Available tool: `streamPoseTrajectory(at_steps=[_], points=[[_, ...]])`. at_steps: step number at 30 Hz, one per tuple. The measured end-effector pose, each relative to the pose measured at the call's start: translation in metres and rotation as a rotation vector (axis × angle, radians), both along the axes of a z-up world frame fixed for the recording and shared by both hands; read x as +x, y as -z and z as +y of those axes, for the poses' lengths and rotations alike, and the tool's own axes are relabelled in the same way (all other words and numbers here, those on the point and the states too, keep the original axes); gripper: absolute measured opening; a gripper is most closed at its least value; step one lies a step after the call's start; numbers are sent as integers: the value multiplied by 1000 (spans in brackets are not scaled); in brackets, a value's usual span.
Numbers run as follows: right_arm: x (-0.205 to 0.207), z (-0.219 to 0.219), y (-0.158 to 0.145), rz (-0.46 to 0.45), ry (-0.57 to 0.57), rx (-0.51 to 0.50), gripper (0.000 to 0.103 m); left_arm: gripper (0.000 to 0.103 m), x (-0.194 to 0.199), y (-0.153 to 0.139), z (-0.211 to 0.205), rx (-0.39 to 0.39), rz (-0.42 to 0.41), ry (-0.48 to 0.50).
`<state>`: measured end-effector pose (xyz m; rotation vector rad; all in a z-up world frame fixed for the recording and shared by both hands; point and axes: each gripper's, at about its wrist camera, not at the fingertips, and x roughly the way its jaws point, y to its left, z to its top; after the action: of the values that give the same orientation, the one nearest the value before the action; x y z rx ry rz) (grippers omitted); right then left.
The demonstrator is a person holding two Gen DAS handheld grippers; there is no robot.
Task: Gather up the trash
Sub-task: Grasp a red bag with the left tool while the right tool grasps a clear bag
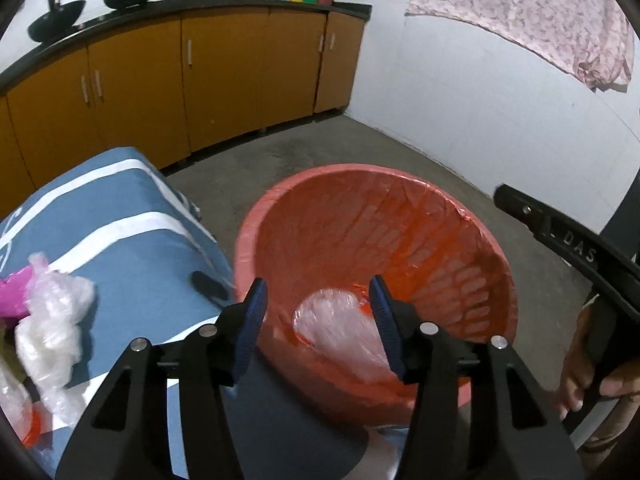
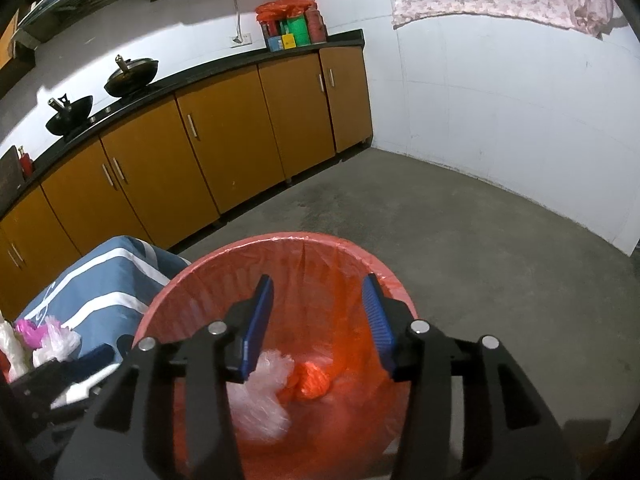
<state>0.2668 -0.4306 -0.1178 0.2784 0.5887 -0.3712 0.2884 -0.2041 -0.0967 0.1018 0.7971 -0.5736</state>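
Red basket (image 1: pixel 472 240), lined with red bag, on the concrete floor beside the blue striped cloth (image 1: pixel 132 216); clear plastic wad (image 1: pixel 340 328) and crumpled red piece (image 2: pixel 316 380) lie at its bottom; left gripper (image 1: pixel 318 312) spread over the basket mouth, nothing between pads; right gripper (image 2: pixel 318 312) likewise spread and empty; more clear plastic trash (image 1: pixel 52 324) and a pink piece (image 1: pixel 14 292) at the cloth's left edge.

Glossy plastic bin liner (image 2: pixel 304 264) — rough concrete floor (image 2: pixel 460 220)

Only readable lettering: "DAS" in pale capitals along the black arm of the right gripper (image 1: pixel 568 240), cut off beyond.
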Motion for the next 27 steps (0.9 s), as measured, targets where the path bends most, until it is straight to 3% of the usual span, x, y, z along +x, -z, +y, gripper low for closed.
streamPoseTrajectory(at_steps=[11, 18, 22, 27], points=[[-17, 45, -20, -26, -92, -36, 51, 68, -49, -39, 96, 24, -158, -189], [-18, 117, -25, -39, -234, -37, 53, 72, -93, -53, 177, 77, -268, -420], [-12, 170, -22, -30, -338, -44, 53, 80, -104, -56, 230, 69, -286, -575], [7, 227, -13, -3, -432, 1, 53, 81, -101, -50, 285, 79, -267, -710]])
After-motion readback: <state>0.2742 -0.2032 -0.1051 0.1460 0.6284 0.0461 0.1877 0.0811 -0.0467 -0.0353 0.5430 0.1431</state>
